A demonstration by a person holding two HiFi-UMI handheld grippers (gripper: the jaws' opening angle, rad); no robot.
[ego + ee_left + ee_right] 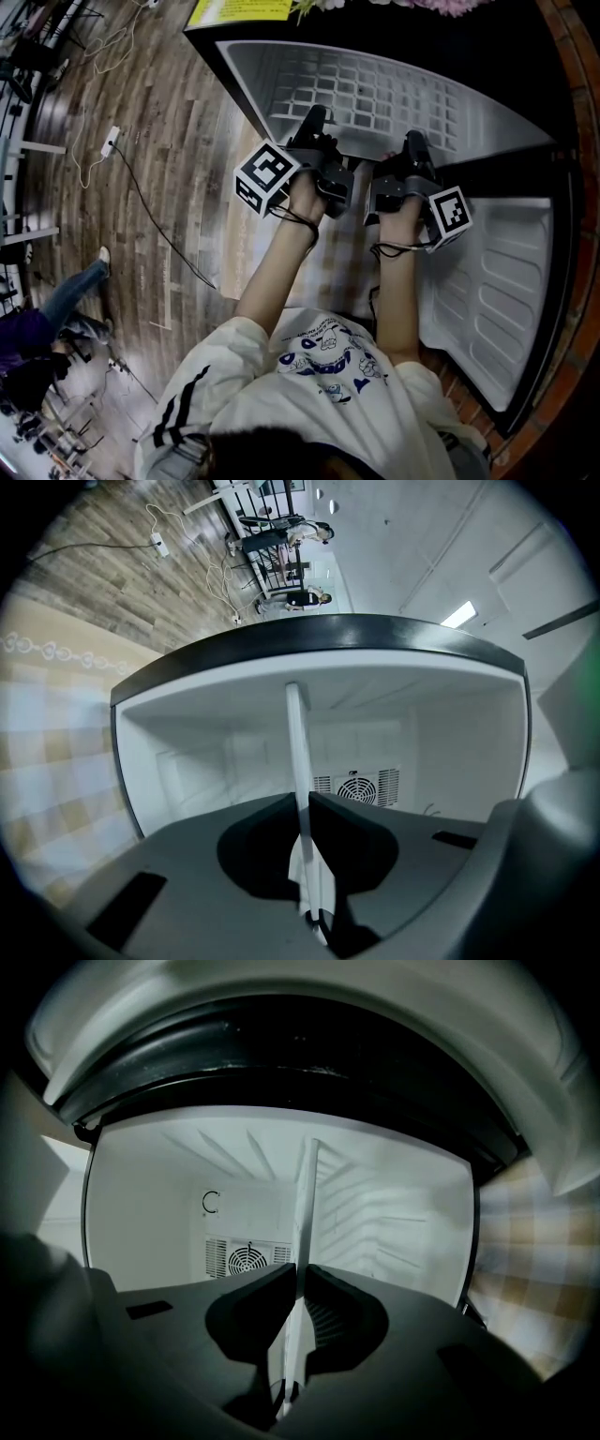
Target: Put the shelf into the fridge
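Observation:
The shelf [375,94] is a white wire grid, lying flat at the mouth of the black fridge [553,103]. My left gripper [314,127] is shut on its near edge at the left. My right gripper [415,150] is shut on the same edge, further right. In the left gripper view the shelf [296,742] shows edge-on as a thin white strip, pinched between the jaws of that gripper [302,799]. The right gripper view shows the shelf [307,1194] the same way, clamped in that gripper [300,1269]. Behind it is the white fridge interior [150,1204] with side ribs.
The fridge door [497,300] stands open at the right, its white liner facing up. A fan vent [356,787] sits in the back wall. A checkered rug [342,253] lies under my arms. A cable and power strip [111,141] cross the wood floor at left, near a seated person [47,319].

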